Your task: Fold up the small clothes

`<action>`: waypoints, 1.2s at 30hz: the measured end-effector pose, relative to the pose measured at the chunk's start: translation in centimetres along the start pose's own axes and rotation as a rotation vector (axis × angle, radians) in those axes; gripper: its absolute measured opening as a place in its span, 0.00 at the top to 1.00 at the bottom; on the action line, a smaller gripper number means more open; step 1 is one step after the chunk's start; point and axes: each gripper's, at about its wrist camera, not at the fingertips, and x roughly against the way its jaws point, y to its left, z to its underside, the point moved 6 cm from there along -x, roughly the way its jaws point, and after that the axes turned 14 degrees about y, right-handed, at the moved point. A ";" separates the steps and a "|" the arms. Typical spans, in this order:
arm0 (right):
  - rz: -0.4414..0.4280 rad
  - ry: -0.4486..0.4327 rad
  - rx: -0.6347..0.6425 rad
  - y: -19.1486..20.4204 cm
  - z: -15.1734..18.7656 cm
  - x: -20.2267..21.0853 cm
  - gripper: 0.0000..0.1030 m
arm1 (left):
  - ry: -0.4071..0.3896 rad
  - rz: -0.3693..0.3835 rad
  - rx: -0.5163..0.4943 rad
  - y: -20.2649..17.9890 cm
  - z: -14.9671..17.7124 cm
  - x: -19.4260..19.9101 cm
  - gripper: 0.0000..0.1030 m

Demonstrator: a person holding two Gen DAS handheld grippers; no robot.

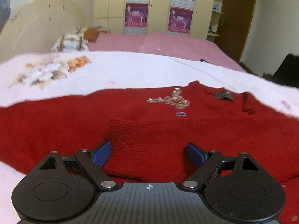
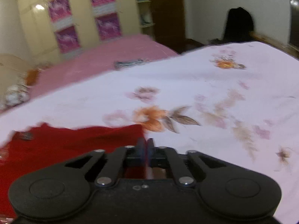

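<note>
Left wrist: claw wide above ribbed red knit sweater; right claw pinched together on its edge.

- a big bed with a pink cover holds everything.
- a white sheet with orange flowers lies on it.
- a red knitted sweater lies flat on the sheet.

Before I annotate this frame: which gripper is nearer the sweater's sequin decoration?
Left. The left gripper hovers open over the red sweater, sequin decoration just ahead. The right gripper is shut at the sweater's edge.
</note>
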 end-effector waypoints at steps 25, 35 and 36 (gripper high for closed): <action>-0.329 0.052 0.347 21.5 9.2 8.5 0.46 | 0.031 -0.014 0.549 23.6 6.2 8.4 0.00; -0.370 0.088 0.434 29.1 11.9 8.3 0.46 | -0.036 0.110 0.867 35.6 8.2 5.9 0.35; -0.368 0.090 0.437 29.4 12.0 8.2 0.46 | -0.059 0.135 0.881 36.0 8.1 5.6 0.34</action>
